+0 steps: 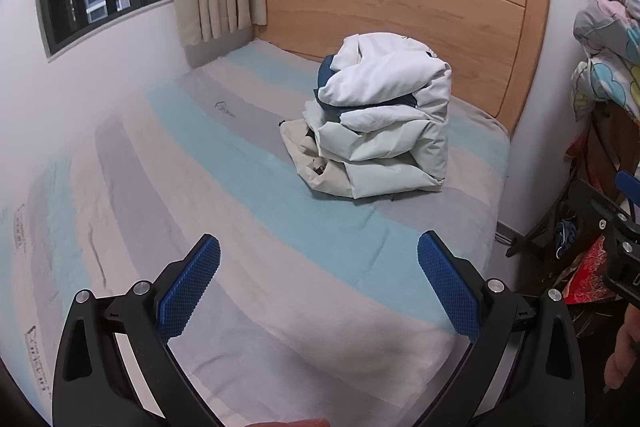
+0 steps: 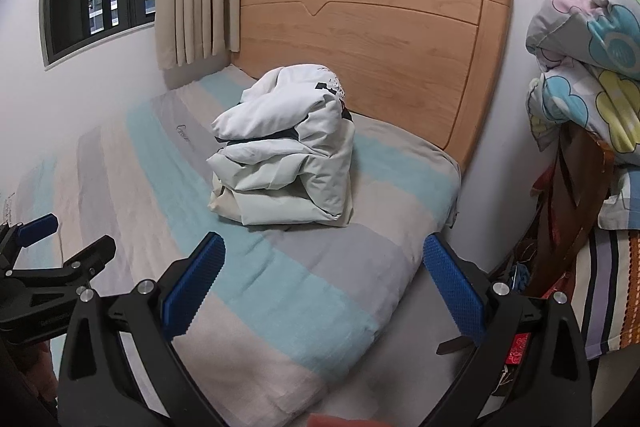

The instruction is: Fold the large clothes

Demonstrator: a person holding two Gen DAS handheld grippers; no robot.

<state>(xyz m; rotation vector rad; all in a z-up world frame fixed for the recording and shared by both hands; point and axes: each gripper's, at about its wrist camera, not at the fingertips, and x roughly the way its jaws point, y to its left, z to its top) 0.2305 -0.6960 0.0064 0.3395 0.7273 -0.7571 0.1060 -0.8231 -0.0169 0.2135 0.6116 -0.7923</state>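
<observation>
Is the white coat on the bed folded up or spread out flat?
Folded up. The white coat sits in a thick bundle of stacked layers on the striped bed near the headboard, not spread flat.

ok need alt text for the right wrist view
A bundle of pale folded clothes sits on a striped bed near its wooden headboard. The open right gripper hovers empty in front, the left gripper at the left edge.

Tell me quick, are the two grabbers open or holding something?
Left gripper: open, holding nothing, above the bed.
Right gripper: open, holding nothing, short of the pile of clothes.
</observation>
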